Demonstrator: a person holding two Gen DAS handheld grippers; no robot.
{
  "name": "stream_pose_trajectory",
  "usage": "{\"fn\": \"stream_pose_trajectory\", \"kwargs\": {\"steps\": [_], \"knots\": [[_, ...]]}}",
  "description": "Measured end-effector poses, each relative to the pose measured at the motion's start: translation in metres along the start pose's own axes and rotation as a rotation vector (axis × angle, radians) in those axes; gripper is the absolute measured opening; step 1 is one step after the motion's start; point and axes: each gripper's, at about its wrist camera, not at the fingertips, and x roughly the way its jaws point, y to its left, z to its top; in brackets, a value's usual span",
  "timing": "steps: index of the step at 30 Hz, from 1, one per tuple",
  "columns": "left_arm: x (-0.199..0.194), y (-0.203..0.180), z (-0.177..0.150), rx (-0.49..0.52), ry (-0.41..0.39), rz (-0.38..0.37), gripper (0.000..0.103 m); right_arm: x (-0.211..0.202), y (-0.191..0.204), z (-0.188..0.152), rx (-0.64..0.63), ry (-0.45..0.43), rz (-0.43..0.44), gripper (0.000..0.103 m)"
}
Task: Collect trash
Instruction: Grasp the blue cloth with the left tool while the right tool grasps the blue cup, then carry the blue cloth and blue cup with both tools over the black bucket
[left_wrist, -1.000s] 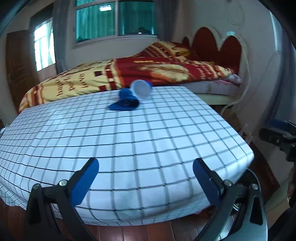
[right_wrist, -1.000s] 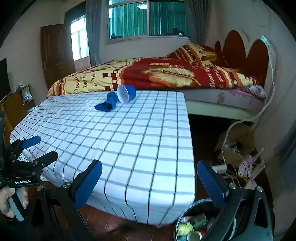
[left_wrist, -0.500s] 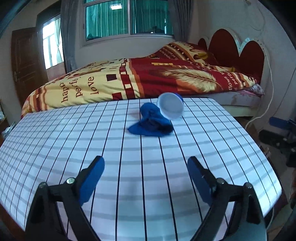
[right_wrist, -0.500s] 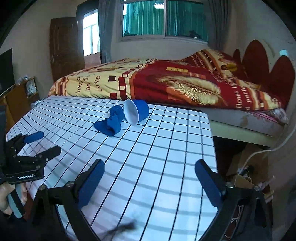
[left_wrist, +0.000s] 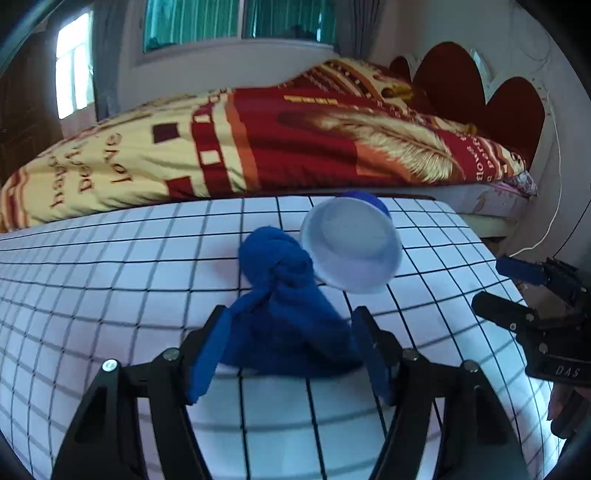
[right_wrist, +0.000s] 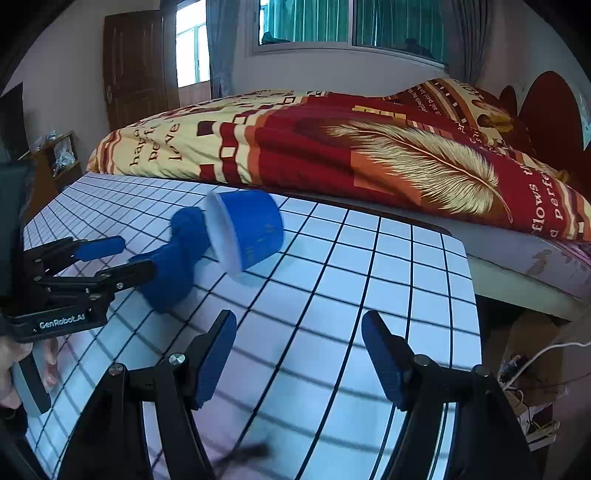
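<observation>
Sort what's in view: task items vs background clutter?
Job:
- blue cloth wad, between the closing left gripper fingers
- tipped blue cup
- right gripper, closing on nothing

Lying about:
- checked table cover
- bed quilt
- floor cables

2 trash items on the white black-grid tablecloth (left_wrist: 110, 280), near its far edge. Blue cloth (left_wrist: 284, 314) – knotted and crumpled, knot end toward the far side, wider end spread nearer the camera in the left wrist view, lying flat on the tablecloth. Blue cup (right_wrist: 245, 230) with white interior – tipped on its side, open mouth facing the cloth's knot and just beside it, possibly touching.
</observation>
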Motion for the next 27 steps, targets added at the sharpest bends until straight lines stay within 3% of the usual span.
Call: {"fn": "stream_pose_trajectory", "kwargs": {"steps": [2, 7, 8, 13, 15, 18, 20, 27], "knots": [[0.016, -0.005, 0.004, 0.026, 0.042, -0.006, 0.066, 0.009, -0.007, 0.004, 0.010, 0.002, 0.010, 0.072], [0.048, 0.008, 0.009, 0.020, 0.141, -0.020, 0.019, 0.027, -0.001, 0.013, -0.002, 0.007, 0.057, 0.072], [0.049, 0.013, 0.009, 0.004, 0.138, -0.027, 0.016, 0.031, 0.003, 0.016, -0.007, 0.007, 0.068, 0.072], [0.041, 0.028, 0.004, -0.013, 0.121, -0.043, 0.013, 0.056, 0.021, 0.035, 0.016, 0.006, 0.085, 0.072], [0.037, 0.029, 0.002, -0.004, 0.114, -0.035, 0.013, 0.068, 0.026, 0.043, 0.039, 0.020, 0.082, 0.065], [0.035, 0.032, -0.001, -0.011, 0.111, -0.035, 0.013, 0.086, 0.031, 0.047, 0.069, 0.063, 0.080, 0.036], [0.034, 0.031, -0.002, 0.001, 0.105, -0.032, 0.012, 0.091, 0.031, 0.045, 0.073, 0.085, 0.081, 0.009], [0.010, 0.026, -0.012, 0.026, 0.064, -0.021, 0.012, 0.063, 0.018, 0.026, 0.104, 0.069, 0.073, 0.004]]}}
